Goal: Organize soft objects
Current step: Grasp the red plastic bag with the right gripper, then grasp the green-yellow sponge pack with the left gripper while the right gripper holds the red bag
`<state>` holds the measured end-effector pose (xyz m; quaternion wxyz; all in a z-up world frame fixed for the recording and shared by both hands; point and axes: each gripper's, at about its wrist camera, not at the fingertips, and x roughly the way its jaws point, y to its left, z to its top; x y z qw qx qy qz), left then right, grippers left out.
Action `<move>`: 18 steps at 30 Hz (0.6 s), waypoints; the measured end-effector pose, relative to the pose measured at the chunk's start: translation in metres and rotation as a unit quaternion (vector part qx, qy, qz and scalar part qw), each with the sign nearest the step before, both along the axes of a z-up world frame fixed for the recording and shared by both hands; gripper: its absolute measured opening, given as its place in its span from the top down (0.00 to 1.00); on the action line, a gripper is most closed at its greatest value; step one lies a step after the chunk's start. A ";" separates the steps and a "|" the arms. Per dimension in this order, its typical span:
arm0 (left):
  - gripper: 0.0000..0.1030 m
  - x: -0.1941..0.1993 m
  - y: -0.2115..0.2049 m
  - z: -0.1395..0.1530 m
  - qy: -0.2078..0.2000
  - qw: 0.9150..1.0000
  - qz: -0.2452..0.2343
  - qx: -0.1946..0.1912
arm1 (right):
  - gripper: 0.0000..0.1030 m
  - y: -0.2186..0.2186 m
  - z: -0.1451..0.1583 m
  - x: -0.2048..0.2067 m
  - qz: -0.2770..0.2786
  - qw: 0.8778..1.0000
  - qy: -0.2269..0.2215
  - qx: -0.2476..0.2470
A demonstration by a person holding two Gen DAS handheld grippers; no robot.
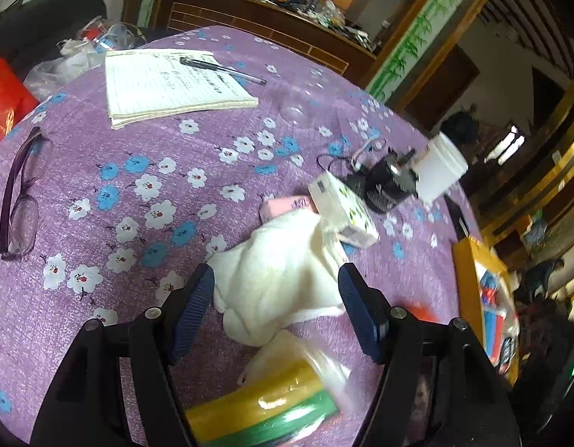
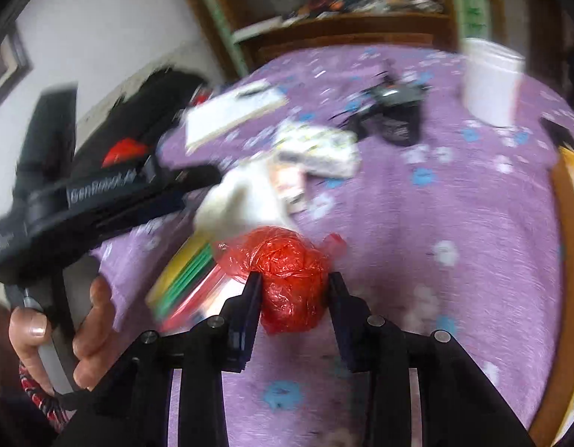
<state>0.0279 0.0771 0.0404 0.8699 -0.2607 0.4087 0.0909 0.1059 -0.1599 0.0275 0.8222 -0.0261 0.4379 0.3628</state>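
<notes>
My right tool (image 2: 292, 279) has its two jaws pressed against the sides of a crumpled red plastic bag (image 2: 289, 279), which sits on the purple flowered cloth of the bench (image 2: 436, 223). My left tool (image 1: 277, 290) stands wide apart over a white cloth (image 1: 279, 272), one jaw on each side of it; I cannot tell whether the pads touch the cloth.

Taking the white cloth as the landmark: just beyond it lies a pink packet (image 1: 283, 206), touching a white box with small flower marks (image 1: 343, 208). Further beyond the box are a black pouch with cords (image 1: 384, 186) and a white tub (image 1: 440, 167). On my side of the cloth lies a yellow and green packet in clear wrap (image 1: 264, 406). Well to its left lie purple glasses (image 1: 20, 201), and far beyond it a lined notepad (image 1: 171, 85) with handwriting too small to read and a pen (image 1: 221, 70) on top.

In the right wrist view, the left tool's body carries white lettering that begins "GenRobot" (image 2: 100, 188); the rest is blurred. My hand (image 2: 63, 331) grips its handle.
</notes>
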 end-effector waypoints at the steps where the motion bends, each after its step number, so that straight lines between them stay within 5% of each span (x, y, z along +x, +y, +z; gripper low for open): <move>1: 0.34 -0.001 -0.003 0.000 0.003 1.000 -0.006 0.009 | 0.65 -0.007 0.001 0.002 -0.012 1.000 -0.009 0.007; 6: 0.34 -0.026 -0.025 0.007 0.001 0.995 -0.088 0.057 | 0.65 -0.040 0.004 0.018 -0.060 0.997 -0.029 0.026; 12: 0.34 -0.072 -0.039 0.005 -0.004 0.967 -0.224 0.117 | 0.65 -0.050 0.012 0.023 -0.059 0.997 -0.035 0.047; 18: 0.34 -0.078 -0.051 -0.005 0.008 0.946 -0.275 0.171 | 0.65 -0.048 0.012 0.023 -0.063 0.996 -0.022 0.064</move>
